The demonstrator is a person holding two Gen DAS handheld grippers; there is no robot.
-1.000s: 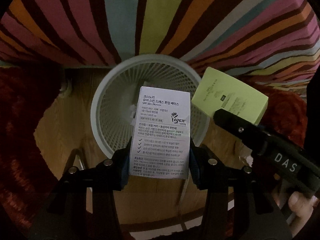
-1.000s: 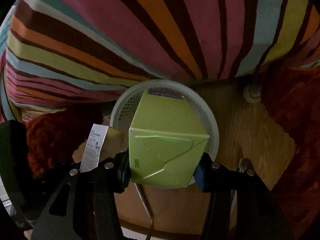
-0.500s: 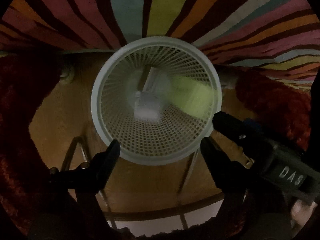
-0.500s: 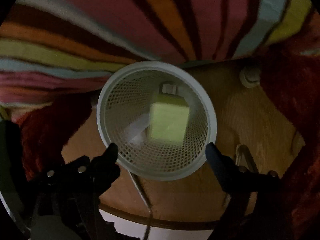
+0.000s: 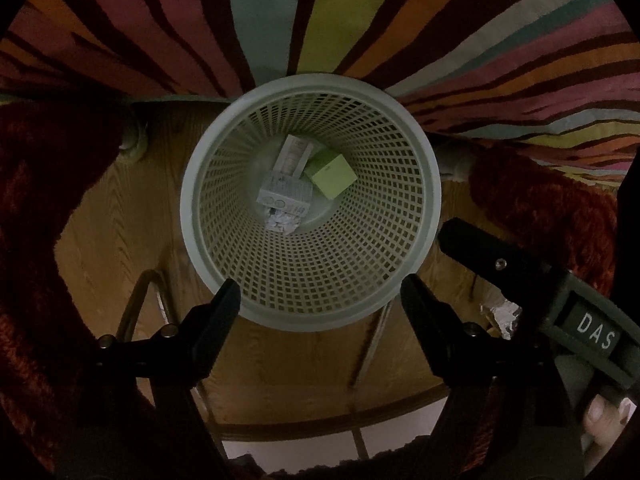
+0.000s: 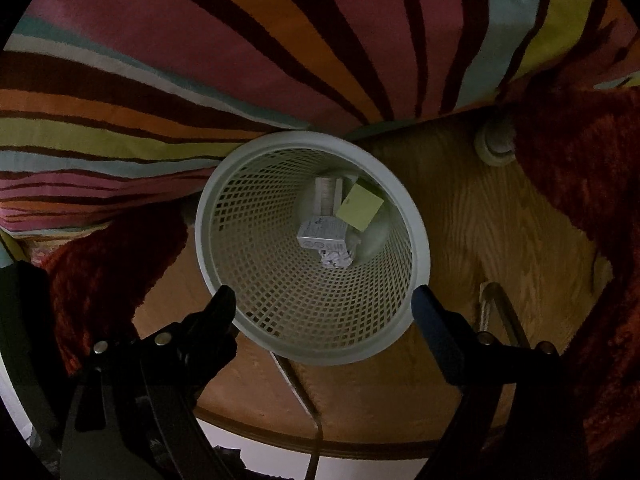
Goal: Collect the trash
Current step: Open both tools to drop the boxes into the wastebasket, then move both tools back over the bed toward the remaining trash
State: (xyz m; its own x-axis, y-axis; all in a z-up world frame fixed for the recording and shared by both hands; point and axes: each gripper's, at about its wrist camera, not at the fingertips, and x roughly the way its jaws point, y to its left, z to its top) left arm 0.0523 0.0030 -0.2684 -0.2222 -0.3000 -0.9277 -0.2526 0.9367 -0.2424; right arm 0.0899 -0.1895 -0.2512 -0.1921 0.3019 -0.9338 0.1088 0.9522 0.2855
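Note:
A pale mesh waste basket (image 5: 408,248) stands on the wooden floor, seen from above in both views (image 6: 224,248). At its bottom lie a green box (image 5: 334,177), a white printed box (image 5: 285,194), another white box (image 5: 294,156) and crumpled paper (image 5: 282,222). The same green box (image 6: 359,206) and white box (image 6: 322,234) show in the right wrist view. My left gripper (image 5: 318,300) is open and empty above the basket's near rim. My right gripper (image 6: 324,300) is open and empty above the near rim too.
A striped rug (image 5: 280,20) lies beyond the basket. Dark red shaggy fabric (image 5: 36,208) flanks both sides (image 6: 592,168). A metal chair leg (image 5: 136,308) and a wooden table edge (image 5: 320,428) are below. The right gripper's body (image 5: 560,304) shows at lower right.
Both grippers opened and let their boxes go. The white box and the green box fell into the basket and now rest at its bottom.

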